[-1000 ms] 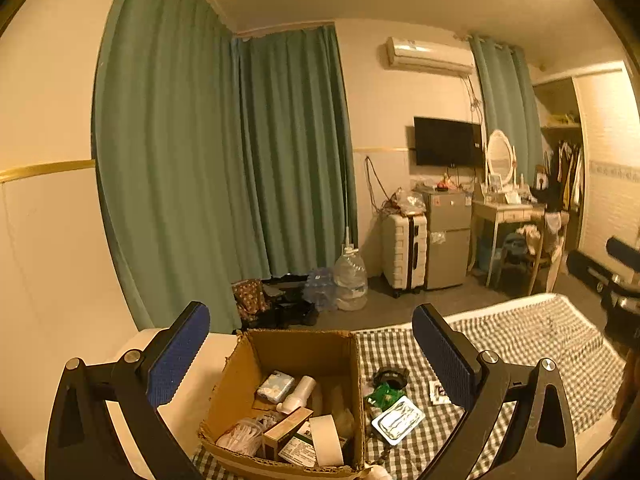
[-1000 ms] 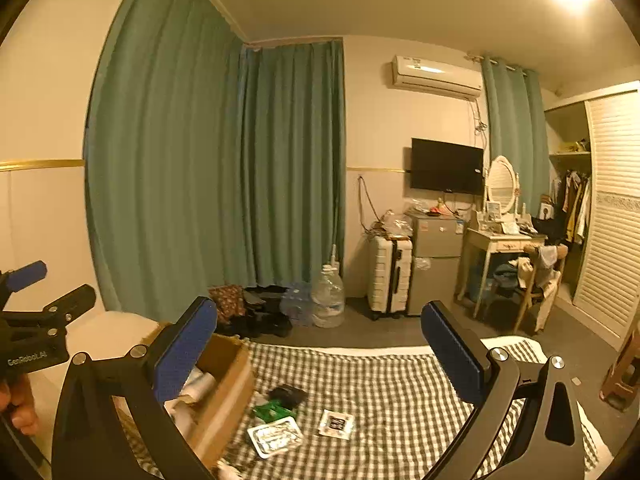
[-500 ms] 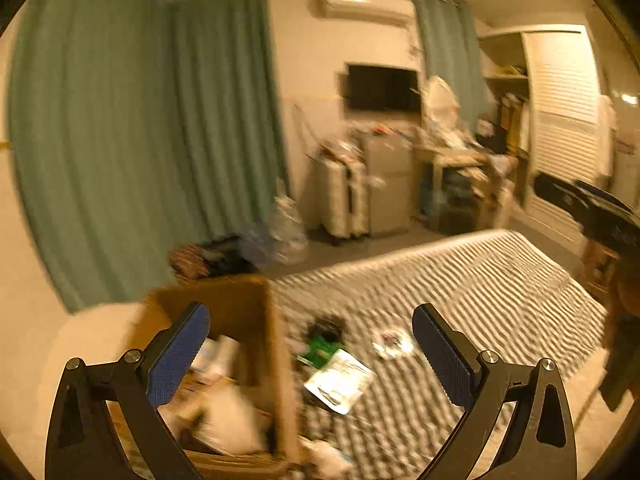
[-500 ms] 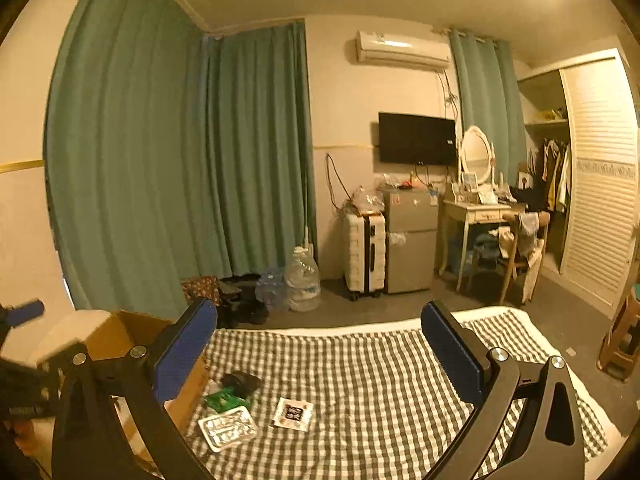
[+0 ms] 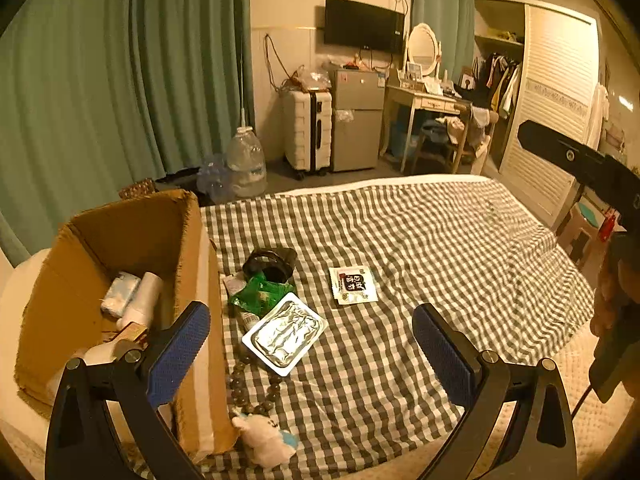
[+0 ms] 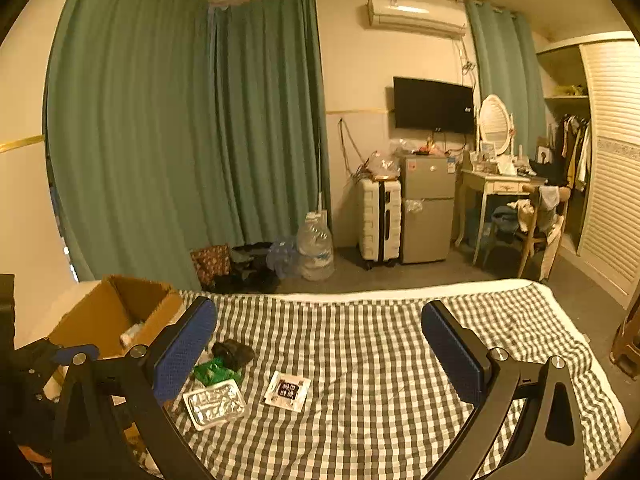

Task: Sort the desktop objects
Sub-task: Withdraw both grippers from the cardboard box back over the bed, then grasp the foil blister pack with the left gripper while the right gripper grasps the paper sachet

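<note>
Both grippers hang spread wide and empty: left gripper (image 5: 310,352), right gripper (image 6: 318,350). We judge neither has picked a target. Foil tray (image 5: 285,334), green packet (image 5: 260,294) and sachet (image 5: 353,285) lie lower centre, just right of the box (image 5: 120,236), handy for loading.

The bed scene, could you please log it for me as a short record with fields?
surface: checked cloth
container: open cardboard box, at the cloth's left edge, already holding items
loose items: foil tray, white sachet, green packet, black object, bead string
left hand-held gripper: open, empty
right hand-held gripper: open, empty
</note>
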